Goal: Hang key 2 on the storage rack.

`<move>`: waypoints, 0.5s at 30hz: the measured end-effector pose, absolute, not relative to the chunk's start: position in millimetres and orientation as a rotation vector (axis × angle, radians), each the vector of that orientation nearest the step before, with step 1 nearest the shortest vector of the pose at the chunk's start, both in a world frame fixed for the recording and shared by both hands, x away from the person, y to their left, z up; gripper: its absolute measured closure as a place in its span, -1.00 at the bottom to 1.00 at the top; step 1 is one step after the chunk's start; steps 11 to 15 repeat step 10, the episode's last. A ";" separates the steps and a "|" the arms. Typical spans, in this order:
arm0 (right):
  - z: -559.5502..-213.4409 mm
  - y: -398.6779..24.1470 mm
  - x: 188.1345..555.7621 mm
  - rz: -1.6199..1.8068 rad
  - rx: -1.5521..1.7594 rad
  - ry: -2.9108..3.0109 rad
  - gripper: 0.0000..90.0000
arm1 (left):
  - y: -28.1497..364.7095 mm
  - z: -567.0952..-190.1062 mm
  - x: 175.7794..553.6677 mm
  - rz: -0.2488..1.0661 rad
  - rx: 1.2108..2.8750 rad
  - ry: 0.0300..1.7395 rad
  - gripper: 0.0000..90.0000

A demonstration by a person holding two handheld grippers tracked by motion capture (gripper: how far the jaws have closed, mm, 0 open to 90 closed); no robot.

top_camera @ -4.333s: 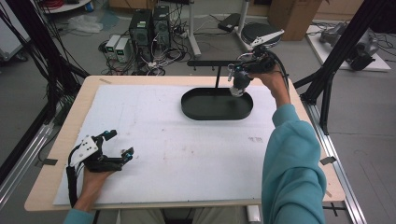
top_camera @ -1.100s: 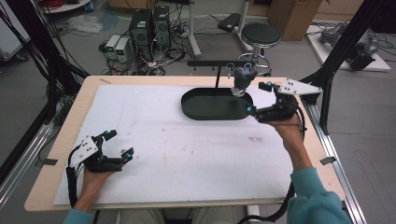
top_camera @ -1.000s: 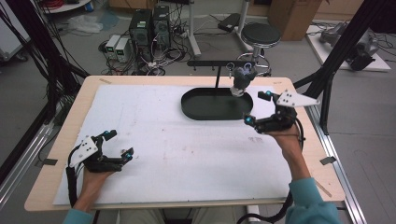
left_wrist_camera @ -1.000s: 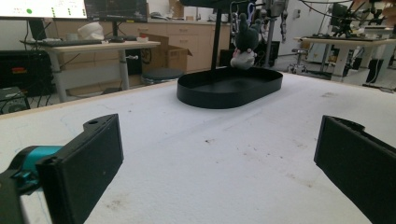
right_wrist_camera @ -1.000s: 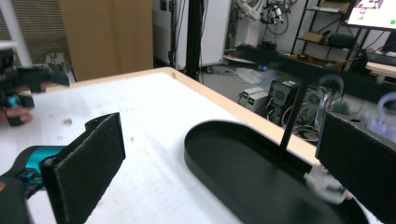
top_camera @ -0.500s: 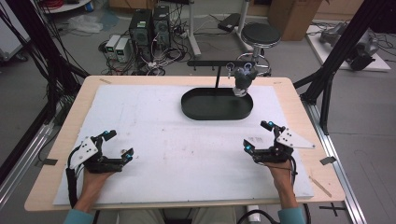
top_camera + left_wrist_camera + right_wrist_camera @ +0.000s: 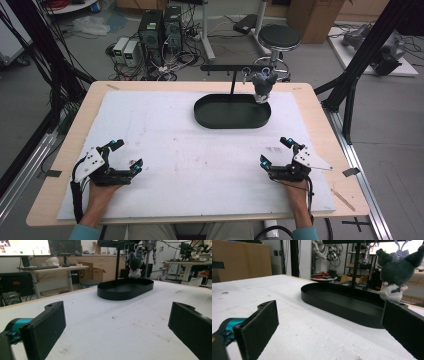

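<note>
High view: left claw (image 7: 124,156) and right claw (image 7: 276,153) resting near the front edge of the white surface (image 7: 165,135), well apart, jaws of both spread wide and holding nothing. Far across, slightly right of centre, small dark plush toy (image 7: 263,84) hanging upright from the crossbar of a black stand (image 7: 233,68), over the right end of the oval black tray (image 7: 231,112), long axis vertical, ears topmost, facing roughly toward the near side. Best done, probably, by keeping both claws parked low, open and apart, clear of the tray.
</note>
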State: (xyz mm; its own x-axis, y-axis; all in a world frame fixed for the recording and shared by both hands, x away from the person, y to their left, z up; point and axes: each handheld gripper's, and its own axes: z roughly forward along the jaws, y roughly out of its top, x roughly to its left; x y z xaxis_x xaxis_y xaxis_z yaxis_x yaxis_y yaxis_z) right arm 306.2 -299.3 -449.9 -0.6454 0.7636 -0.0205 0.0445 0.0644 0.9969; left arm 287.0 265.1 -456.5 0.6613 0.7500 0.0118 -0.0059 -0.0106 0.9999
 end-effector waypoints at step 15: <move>-454.7 -298.5 307.4 1.624 0.805 1.779 -0.99 | 265.6 -456.7 286.5 0.672 1.468 0.659 -0.96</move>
